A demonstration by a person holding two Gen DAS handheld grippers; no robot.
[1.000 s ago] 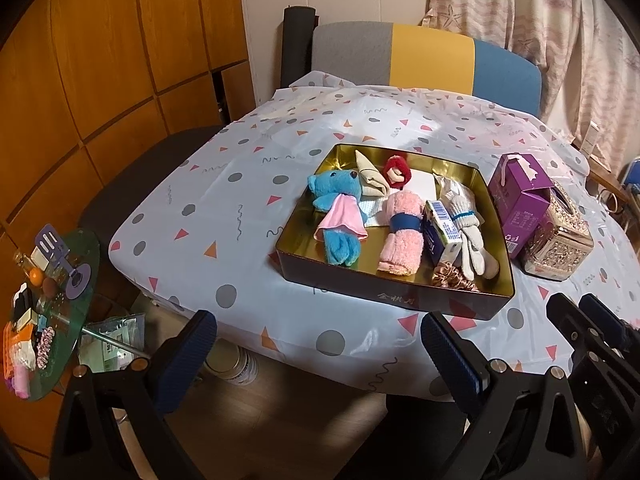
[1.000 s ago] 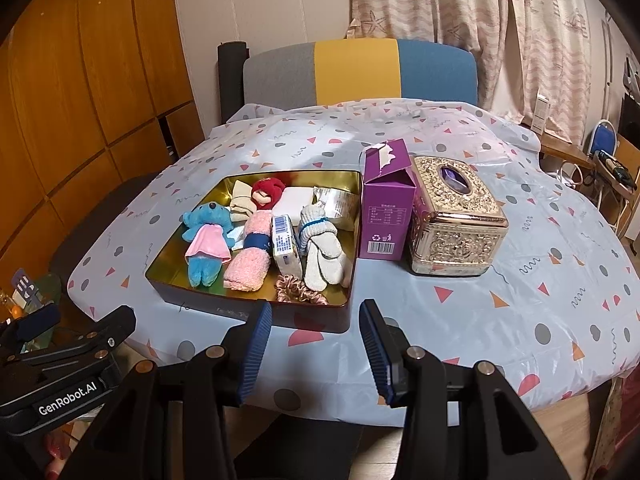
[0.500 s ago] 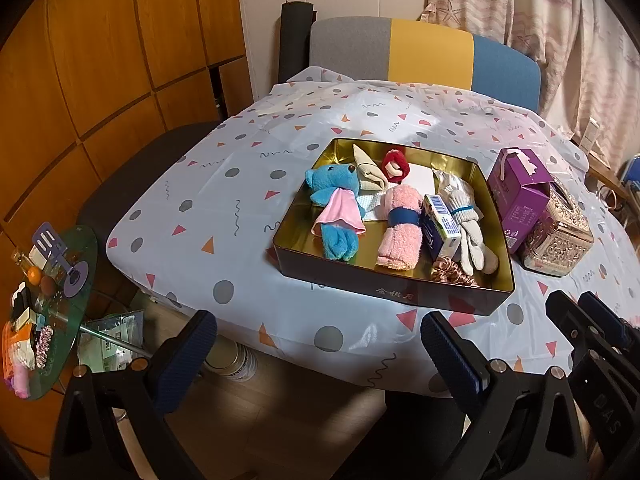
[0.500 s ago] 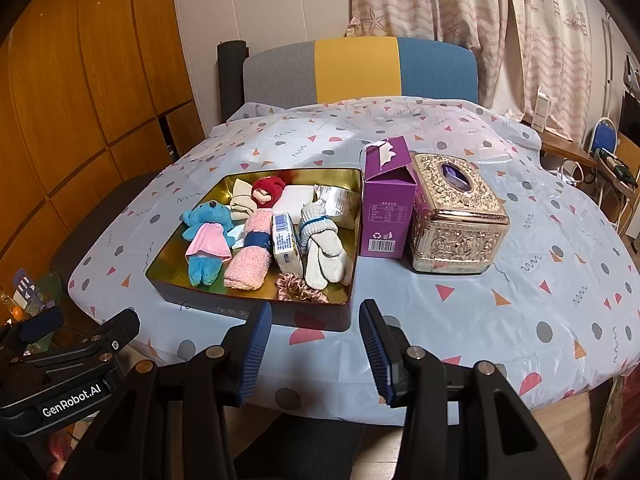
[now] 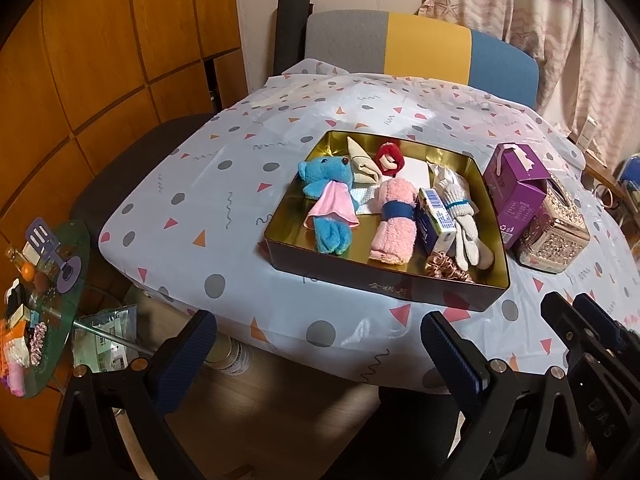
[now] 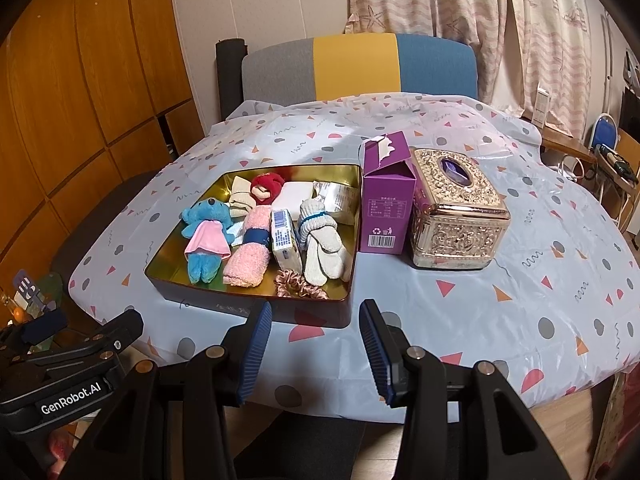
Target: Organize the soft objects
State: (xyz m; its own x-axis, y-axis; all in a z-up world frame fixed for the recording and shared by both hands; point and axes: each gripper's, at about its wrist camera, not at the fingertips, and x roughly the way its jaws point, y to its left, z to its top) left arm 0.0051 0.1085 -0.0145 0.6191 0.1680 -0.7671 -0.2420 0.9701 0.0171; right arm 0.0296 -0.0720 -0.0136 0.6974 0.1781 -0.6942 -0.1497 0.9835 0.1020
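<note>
We see our left gripper (image 5: 316, 344) wide open and our right gripper (image 6: 316, 340) partly open, both empty, short of the bench (image 6: 500, 320). Beyond them the tin (image 6: 256, 306) holds the teddy (image 6: 206, 236), towel (image 6: 250, 248) and gloves (image 6: 322, 240).

white pad (image 5: 414, 170) half buried, gold tin (image 6: 256, 304) print unreadable

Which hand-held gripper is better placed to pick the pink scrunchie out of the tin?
Probably right. The right hand-held gripper hangs open just short of the tin, with the pink scrunchie almost straight ahead. The left hand-held gripper, also open, sits further left.
</note>
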